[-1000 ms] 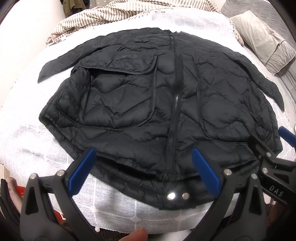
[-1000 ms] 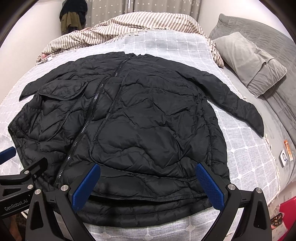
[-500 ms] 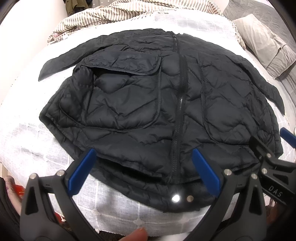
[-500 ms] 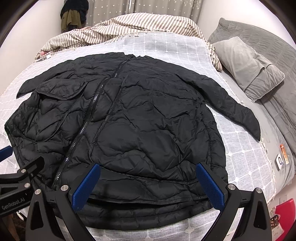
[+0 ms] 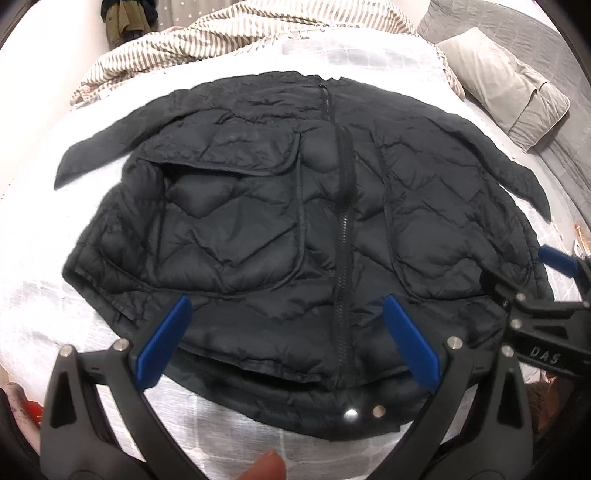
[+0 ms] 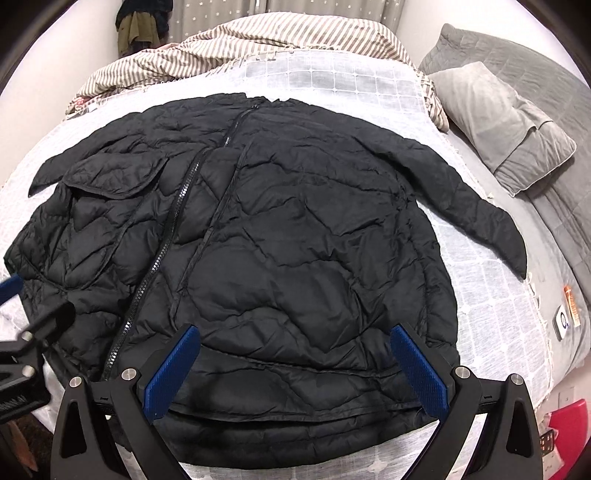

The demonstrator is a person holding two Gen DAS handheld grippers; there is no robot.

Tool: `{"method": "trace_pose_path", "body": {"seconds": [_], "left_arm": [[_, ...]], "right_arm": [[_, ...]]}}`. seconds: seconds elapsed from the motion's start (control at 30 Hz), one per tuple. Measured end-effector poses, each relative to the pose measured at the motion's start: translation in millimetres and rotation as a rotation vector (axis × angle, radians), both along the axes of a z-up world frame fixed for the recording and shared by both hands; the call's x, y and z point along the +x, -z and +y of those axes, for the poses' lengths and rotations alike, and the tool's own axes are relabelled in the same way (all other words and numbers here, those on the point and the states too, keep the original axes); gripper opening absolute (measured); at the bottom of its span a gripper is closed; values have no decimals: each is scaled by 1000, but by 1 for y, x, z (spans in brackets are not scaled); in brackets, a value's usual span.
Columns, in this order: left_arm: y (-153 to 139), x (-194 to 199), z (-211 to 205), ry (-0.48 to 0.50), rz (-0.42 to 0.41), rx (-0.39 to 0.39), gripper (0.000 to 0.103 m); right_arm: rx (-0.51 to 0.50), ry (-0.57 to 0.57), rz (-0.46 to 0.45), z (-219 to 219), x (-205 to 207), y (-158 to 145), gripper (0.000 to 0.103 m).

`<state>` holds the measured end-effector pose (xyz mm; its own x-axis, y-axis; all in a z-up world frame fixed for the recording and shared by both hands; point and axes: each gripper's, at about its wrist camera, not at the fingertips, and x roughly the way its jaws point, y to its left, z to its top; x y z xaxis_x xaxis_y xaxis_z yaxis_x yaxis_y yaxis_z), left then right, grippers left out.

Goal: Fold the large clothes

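A black quilted jacket (image 5: 288,229) (image 6: 280,236) lies flat and zipped on the bed, collar far, hem near me, both sleeves spread out to the sides. My left gripper (image 5: 286,341) hovers open over the hem beside the zipper, nothing between its blue pads. My right gripper (image 6: 295,369) hovers open over the hem's right half, also holding nothing. Each gripper shows at the edge of the other's view: the right gripper (image 5: 546,295) and the left gripper (image 6: 26,332). A fingertip (image 5: 266,467) shows at the bottom of the left wrist view.
The jacket rests on a white gridded bedspread (image 6: 491,295). A striped blanket (image 6: 258,40) is bunched at the far end. A grey pillow (image 6: 502,125) lies at the right. Dark clothes (image 6: 144,26) hang at the back. A small tag (image 6: 565,314) sits near the right edge.
Both grippers have lifted and drawn back a little over the hem, so more of the jacket shows. Jaws stay open. The jacket has not moved.
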<state>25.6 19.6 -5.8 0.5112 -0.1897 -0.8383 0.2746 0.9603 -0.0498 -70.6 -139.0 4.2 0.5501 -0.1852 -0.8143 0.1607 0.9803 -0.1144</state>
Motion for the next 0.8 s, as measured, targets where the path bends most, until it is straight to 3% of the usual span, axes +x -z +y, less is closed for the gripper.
{"method": "trace_pose_path", "body": {"seconds": [0.23,0.5,0.57,0.7,0.8], "left_arm": [[8,3,4,5,48,-42,103],[22,40,28,9,71,16,103],[27,58,41,10,62,52,103],[40,87,63,-5,24,211,103],[47,103,78,2,26,236,103]], "right_arm": [[-23,22,-29,3,5,-9,103],[-1,-2,31,-8,23,2,103],[-11,4,55,-18,29,7,103],[-42,33,82,-40,36,13,103],[-64,45,104,-53,39,20,103]]}}
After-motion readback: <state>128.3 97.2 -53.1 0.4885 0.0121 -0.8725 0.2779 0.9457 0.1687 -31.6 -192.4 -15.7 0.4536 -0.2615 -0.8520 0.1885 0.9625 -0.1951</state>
